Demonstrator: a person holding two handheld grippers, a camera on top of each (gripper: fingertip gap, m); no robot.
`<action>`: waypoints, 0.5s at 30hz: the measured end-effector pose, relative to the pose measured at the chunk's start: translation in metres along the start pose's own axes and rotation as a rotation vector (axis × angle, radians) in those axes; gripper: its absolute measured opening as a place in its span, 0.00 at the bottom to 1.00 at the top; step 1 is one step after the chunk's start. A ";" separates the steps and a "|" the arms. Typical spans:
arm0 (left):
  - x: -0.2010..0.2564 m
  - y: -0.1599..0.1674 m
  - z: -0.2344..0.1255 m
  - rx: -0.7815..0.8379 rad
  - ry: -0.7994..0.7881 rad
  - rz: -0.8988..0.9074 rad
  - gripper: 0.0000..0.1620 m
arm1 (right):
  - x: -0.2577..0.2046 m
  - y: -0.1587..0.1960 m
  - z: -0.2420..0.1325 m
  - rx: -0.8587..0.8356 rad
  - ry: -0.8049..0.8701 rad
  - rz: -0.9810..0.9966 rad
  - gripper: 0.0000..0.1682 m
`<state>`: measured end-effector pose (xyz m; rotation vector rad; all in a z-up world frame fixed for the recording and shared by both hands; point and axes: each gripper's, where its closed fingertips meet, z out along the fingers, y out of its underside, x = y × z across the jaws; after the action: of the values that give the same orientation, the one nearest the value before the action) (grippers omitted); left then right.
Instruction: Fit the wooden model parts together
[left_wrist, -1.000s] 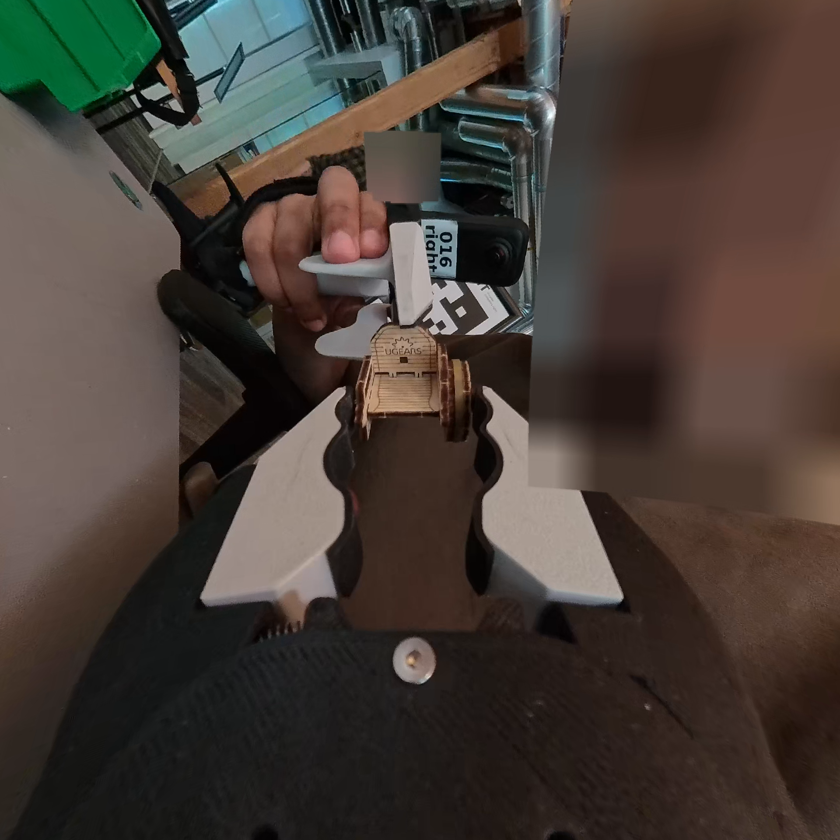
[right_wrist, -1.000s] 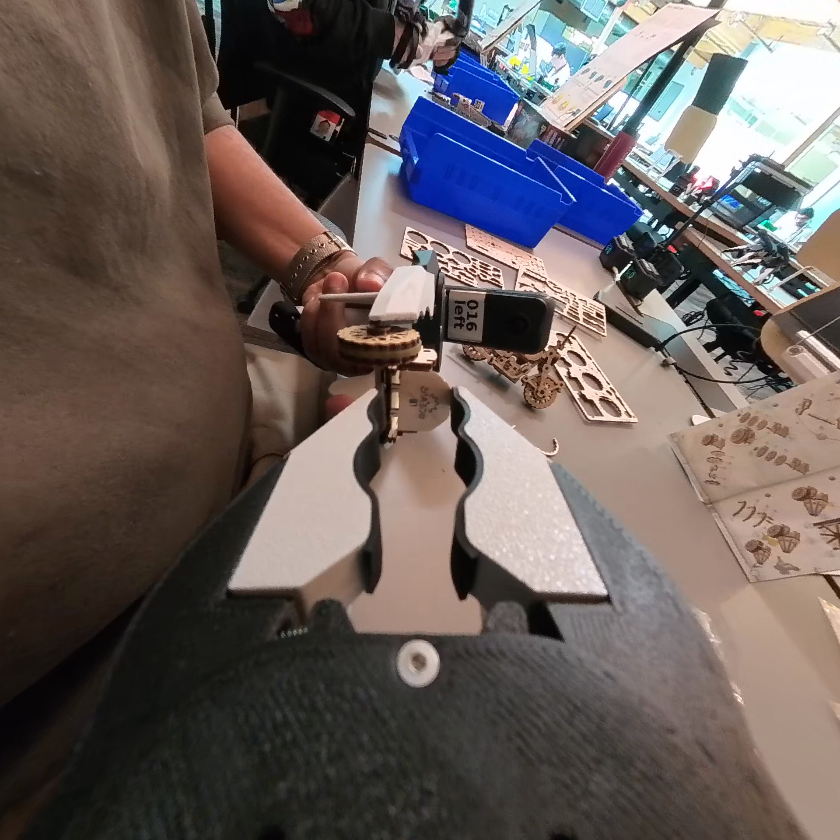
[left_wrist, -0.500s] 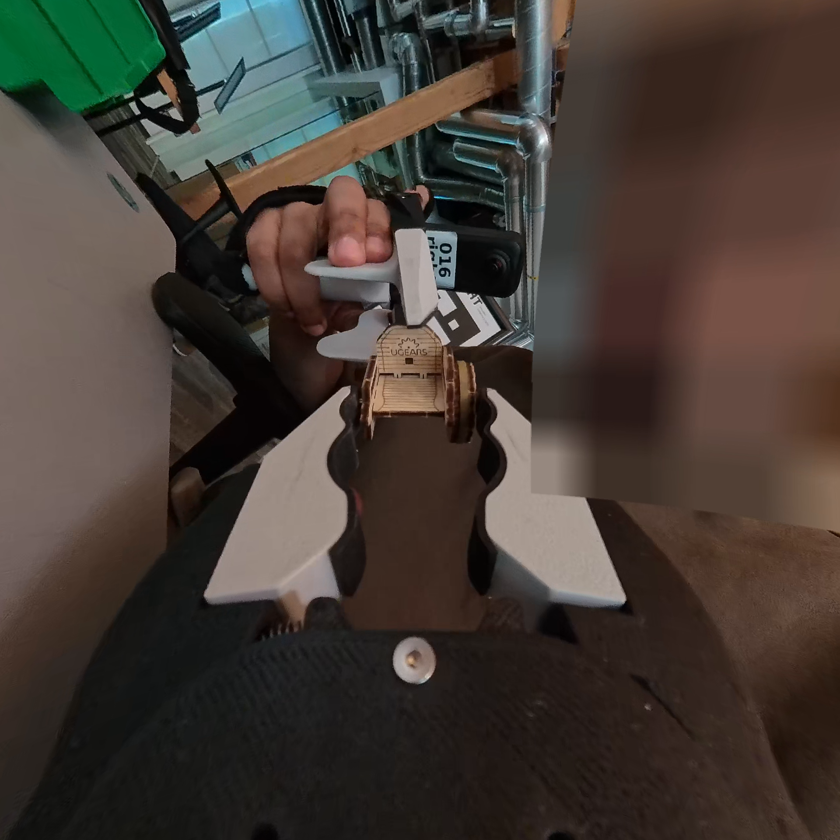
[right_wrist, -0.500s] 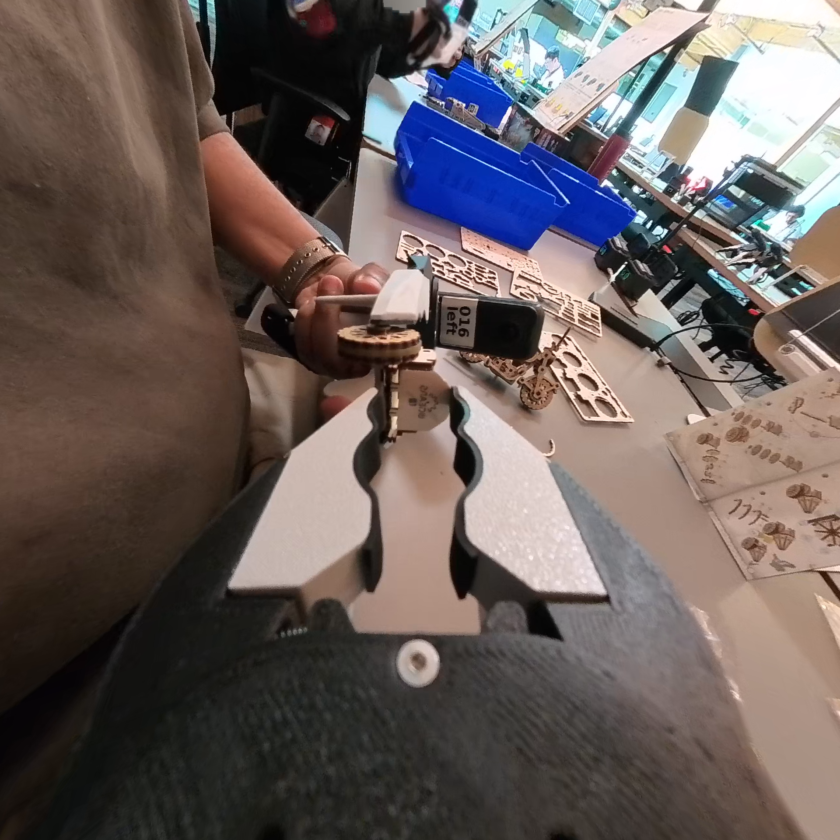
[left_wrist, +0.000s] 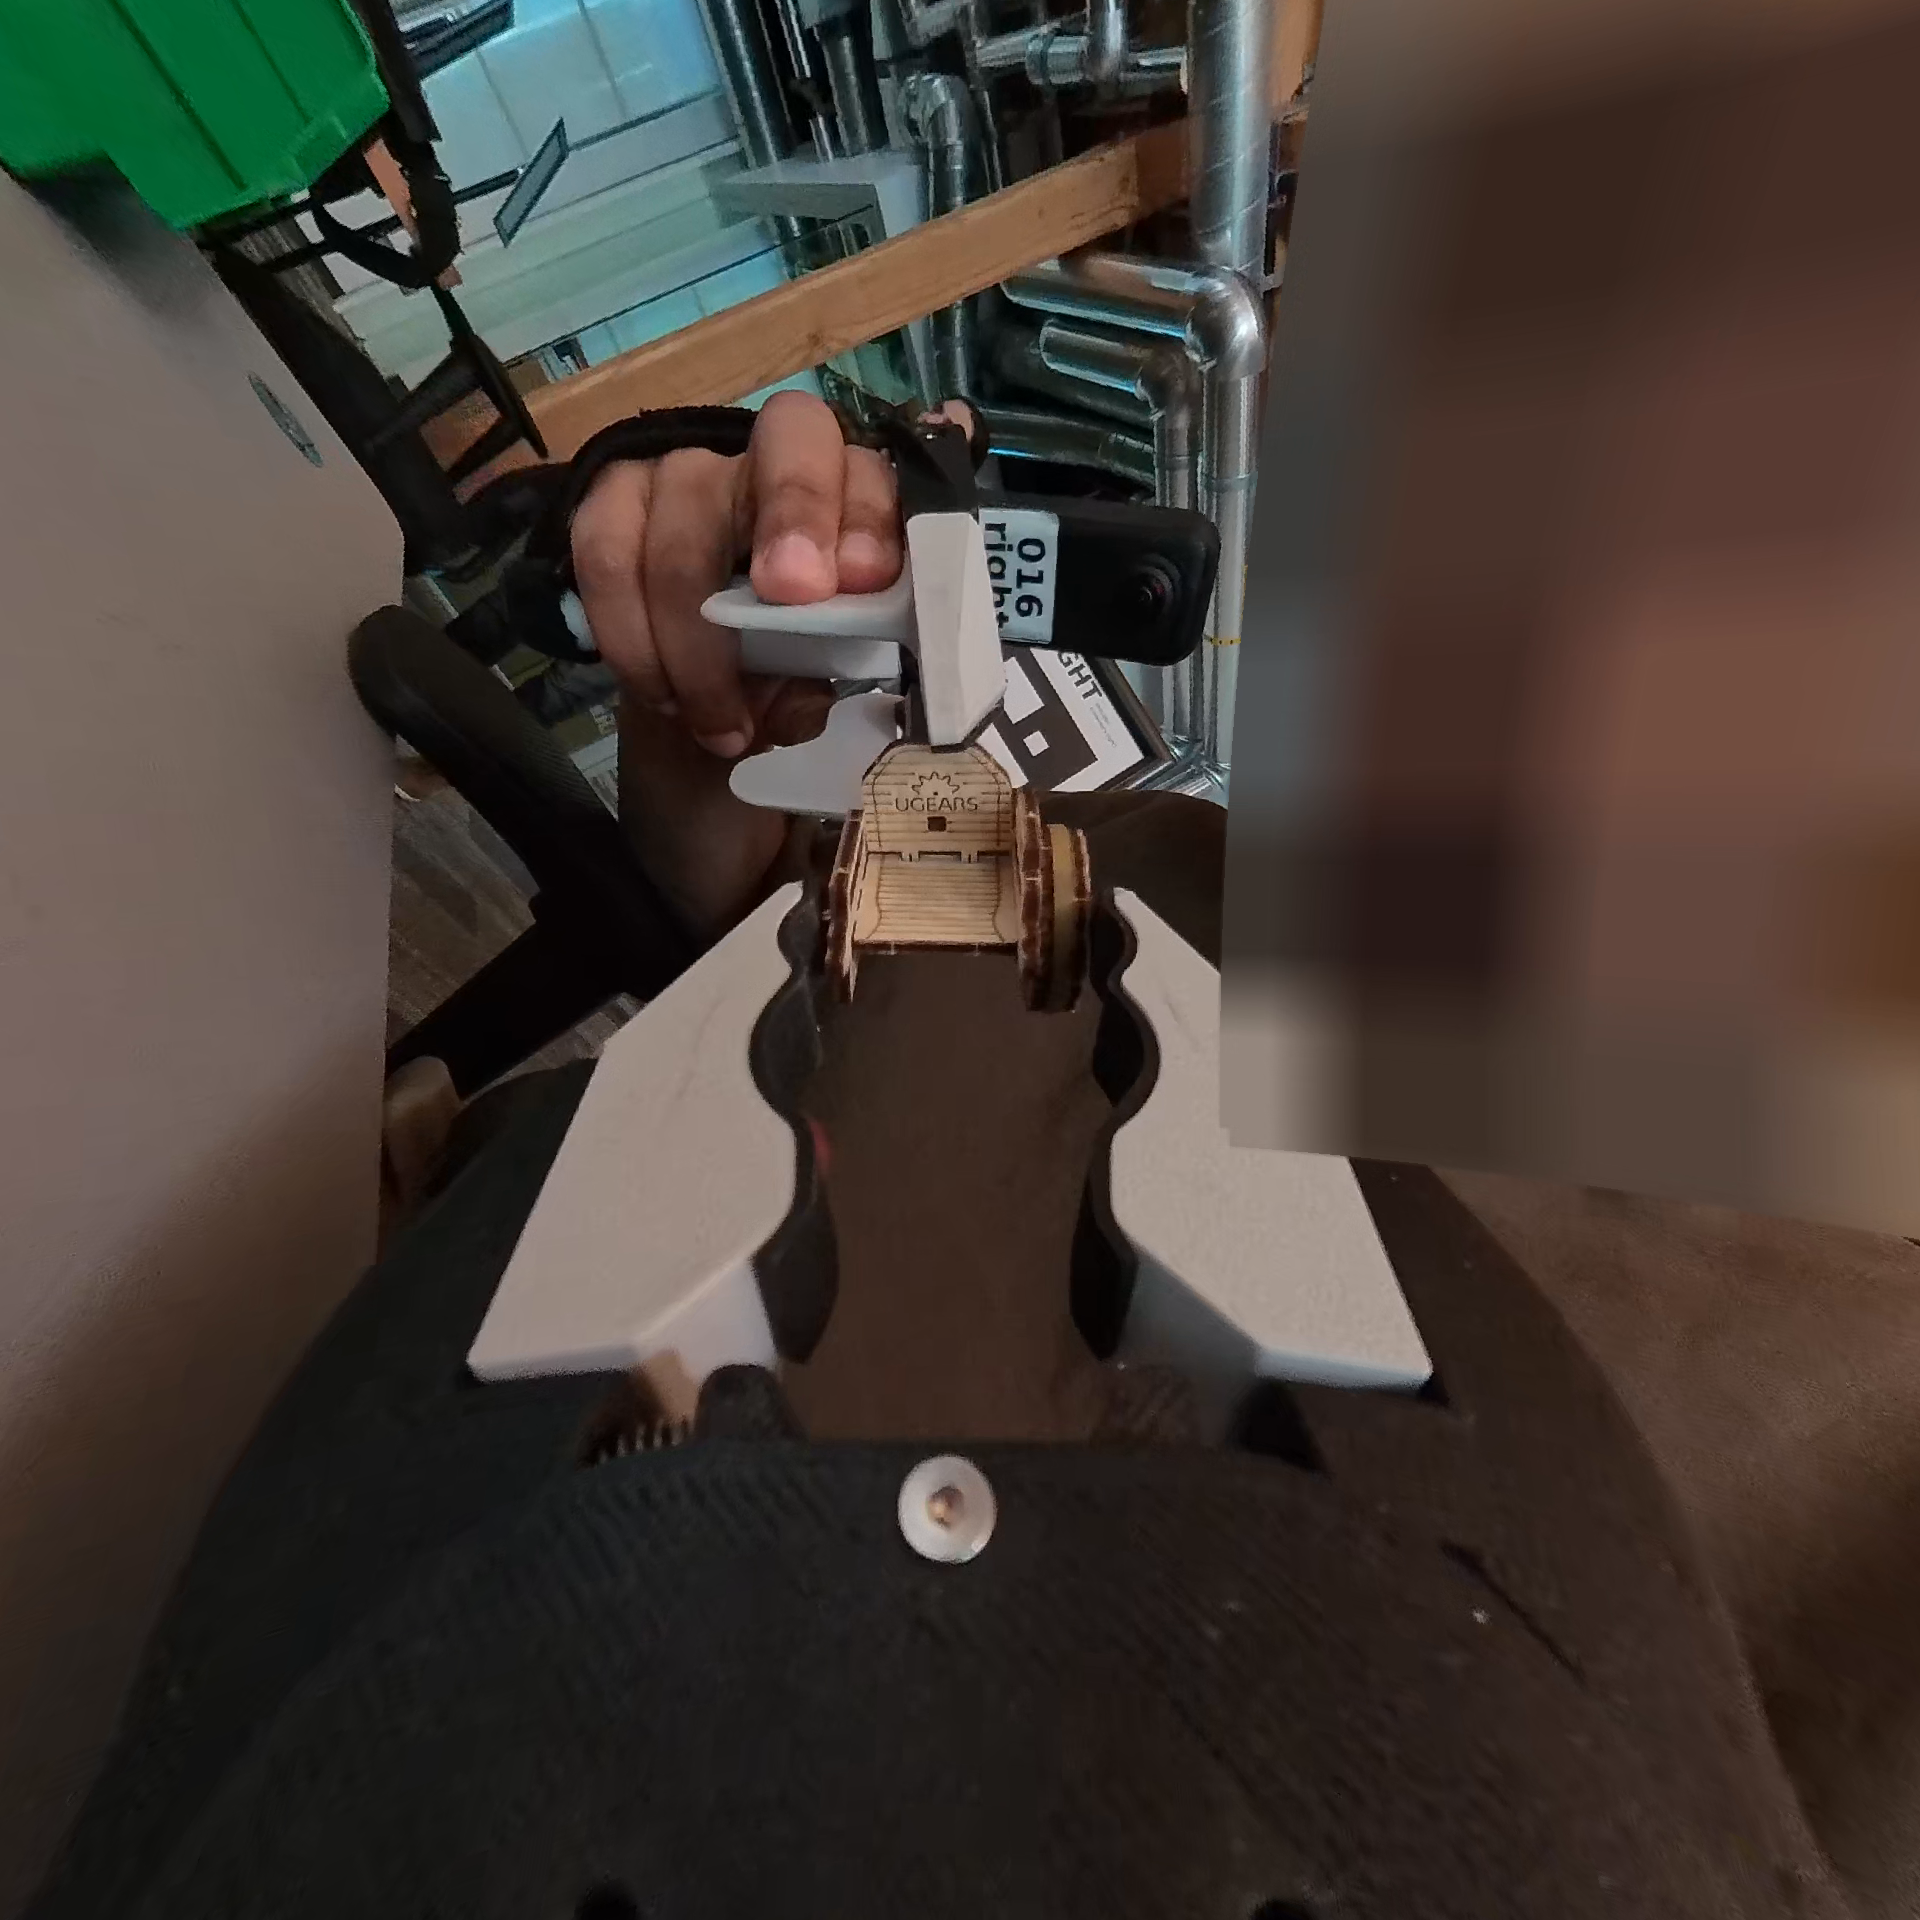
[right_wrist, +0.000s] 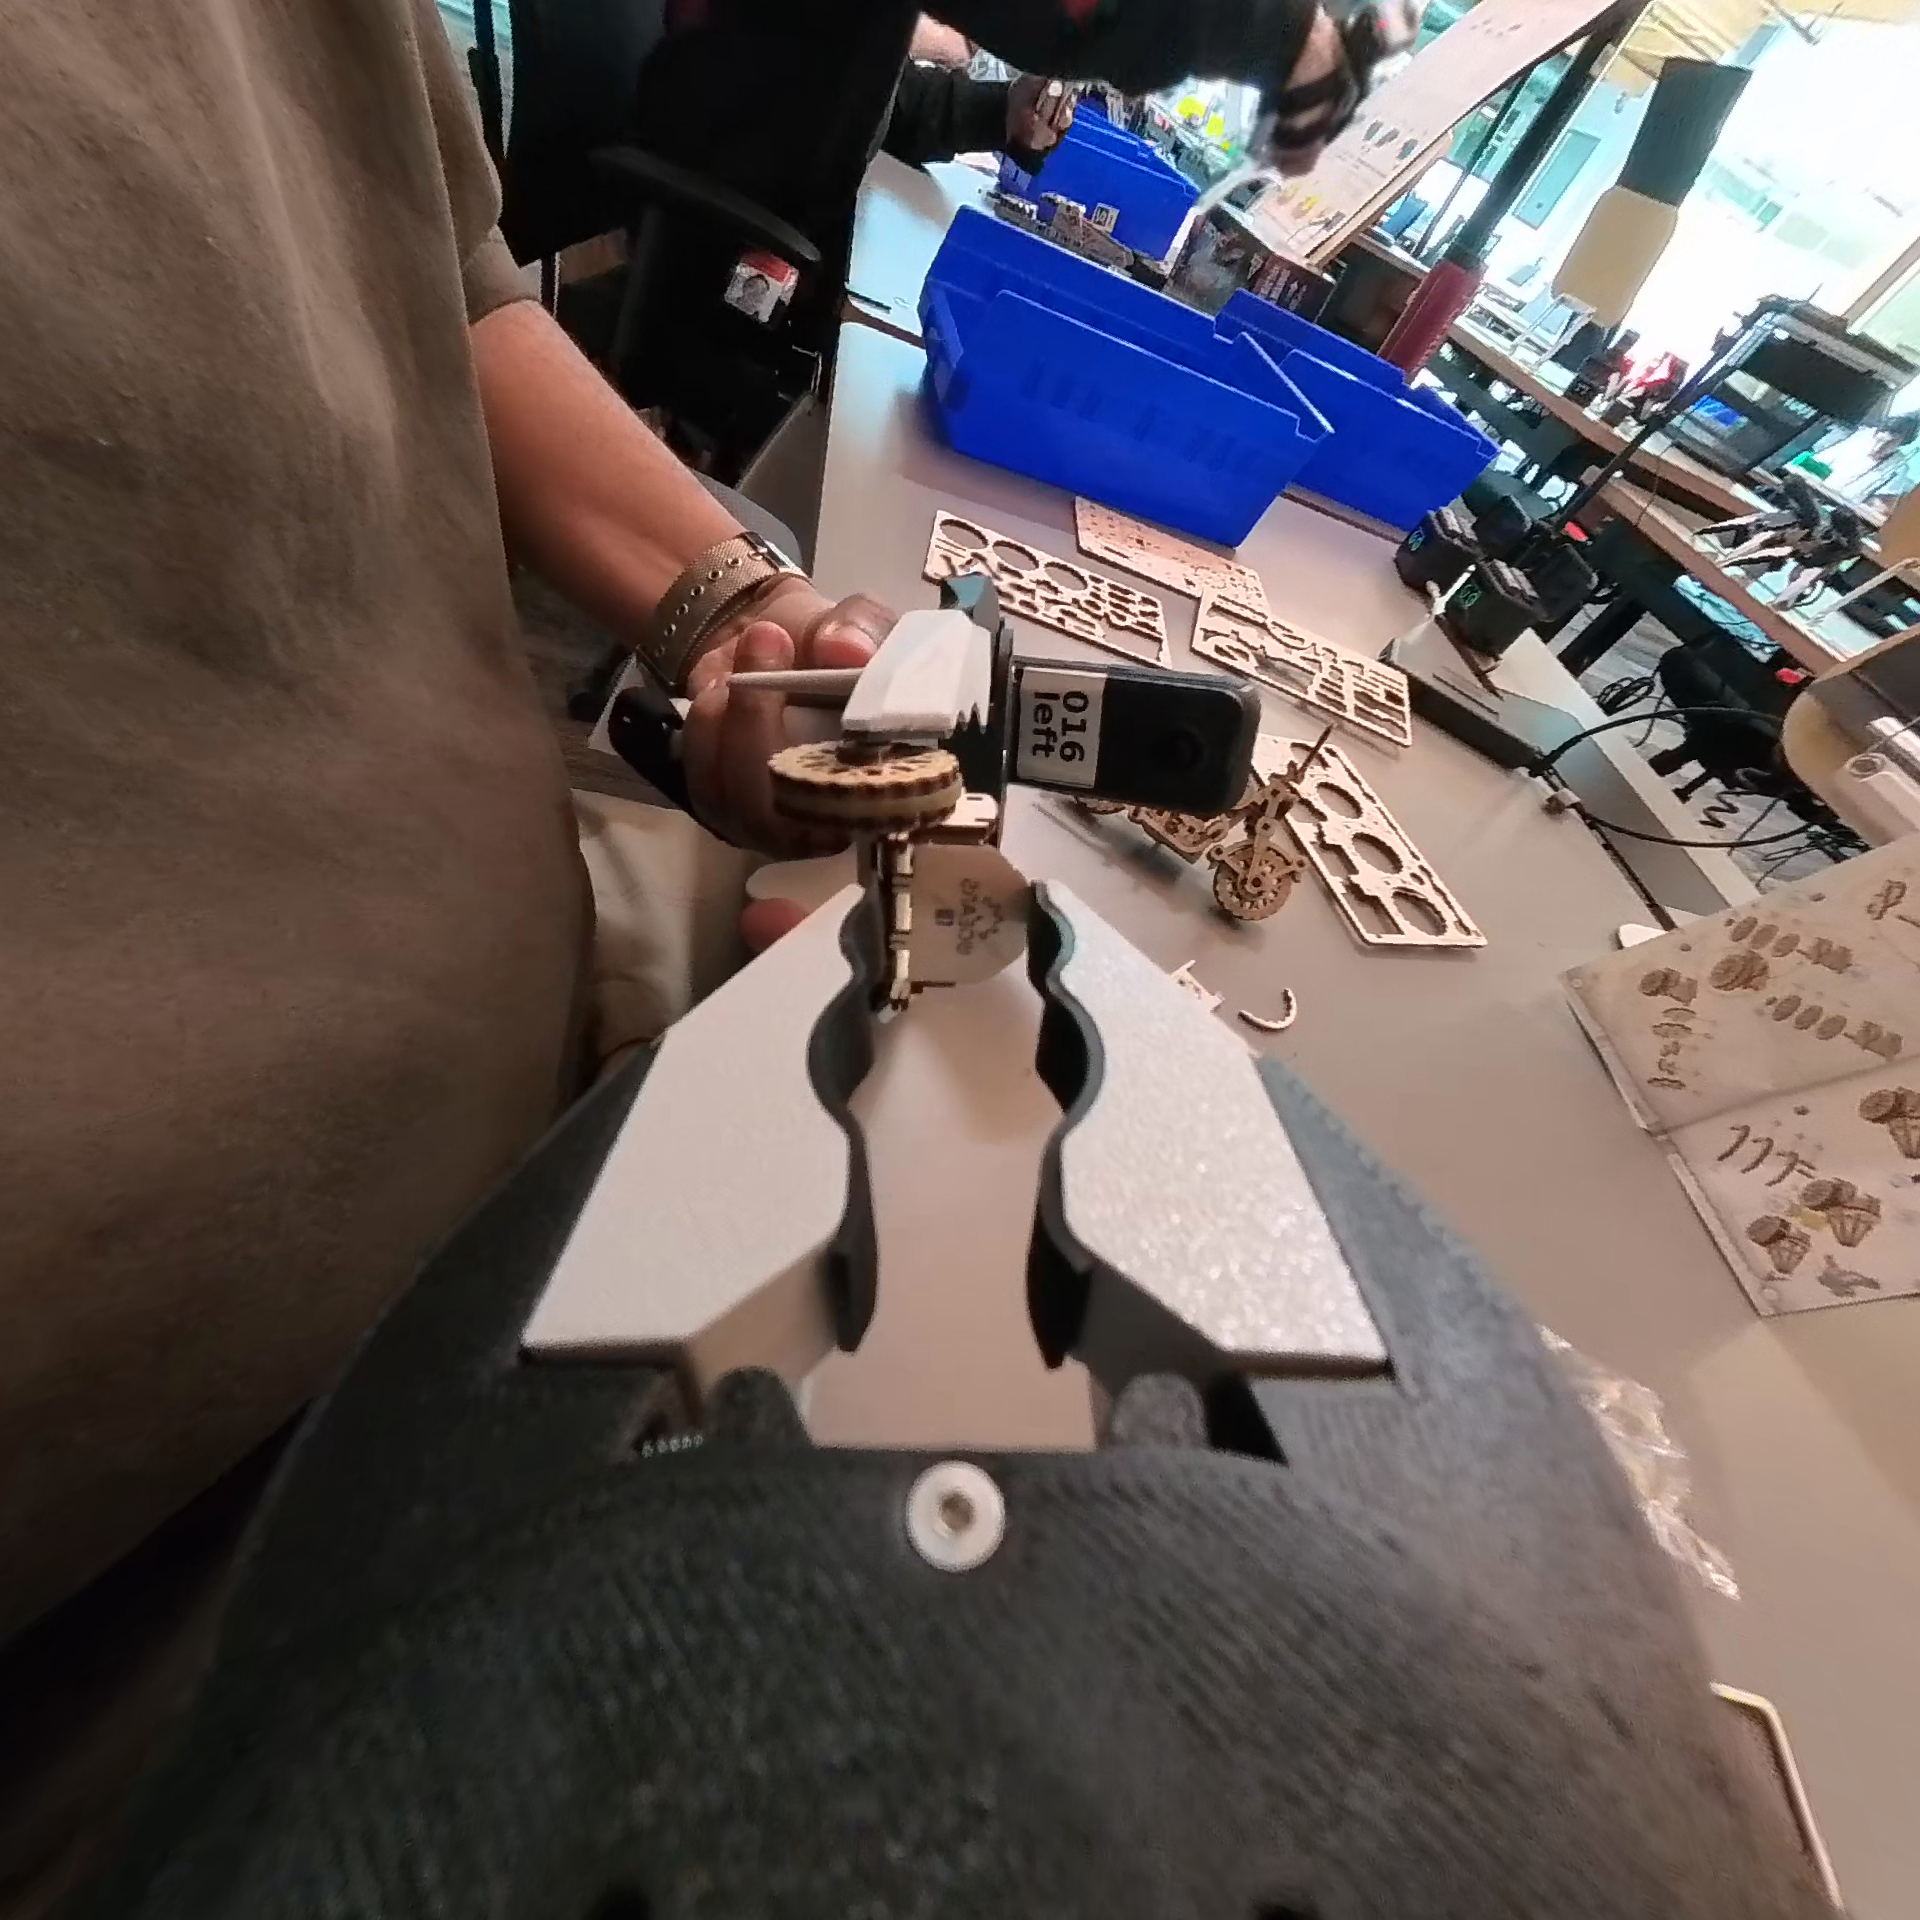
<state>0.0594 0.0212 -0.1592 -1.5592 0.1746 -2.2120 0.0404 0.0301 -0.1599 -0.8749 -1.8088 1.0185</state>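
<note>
A small wooden seat model (left_wrist: 935, 883) with a toothed wheel (left_wrist: 1049, 904) on its side is held in the air between both grippers. My left gripper (left_wrist: 956, 935) is shut on it across the seat and wheel. My right gripper (right_wrist: 951, 925) is shut on the rounded seat back (right_wrist: 966, 920). In the right wrist view the left gripper (right_wrist: 862, 790) comes in from the left, one finger (right_wrist: 914, 686) resting on top of the wheel (right_wrist: 862, 784). In the left wrist view the right gripper (left_wrist: 935, 727) comes down onto the top of the seat back.
A grey table (right_wrist: 1351, 1122) carries punched wooden sheets (right_wrist: 1039, 592), a partly built wooden motorcycle (right_wrist: 1247, 862), a small curved loose piece (right_wrist: 1273, 1013), instruction sheets (right_wrist: 1766, 1039) and blue bins (right_wrist: 1122, 416). The person's torso (right_wrist: 208, 623) fills the left side. A grey panel (left_wrist: 156, 831) stands on the left. The grippers are tip to tip, or close to it.
Both grippers keep their hold on the seat model. The pair has shifted only slightly, and the background in both views has drifted a little.
</note>
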 end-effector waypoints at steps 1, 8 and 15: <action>0.000 0.000 0.000 -0.001 -0.002 -0.001 0.29 | 0.000 0.001 0.000 -0.003 -0.002 0.001 0.16; 0.002 -0.003 -0.001 0.004 -0.002 0.024 0.29 | 0.003 -0.002 0.001 0.009 0.036 -0.008 0.16; 0.007 -0.019 -0.014 0.062 -0.052 0.150 0.29 | 0.019 -0.014 -0.011 0.113 0.125 0.028 0.34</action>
<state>0.0395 0.0330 -0.1515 -1.5167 0.1988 -2.0409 0.0404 0.0437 -0.1375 -0.8775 -1.6229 1.0492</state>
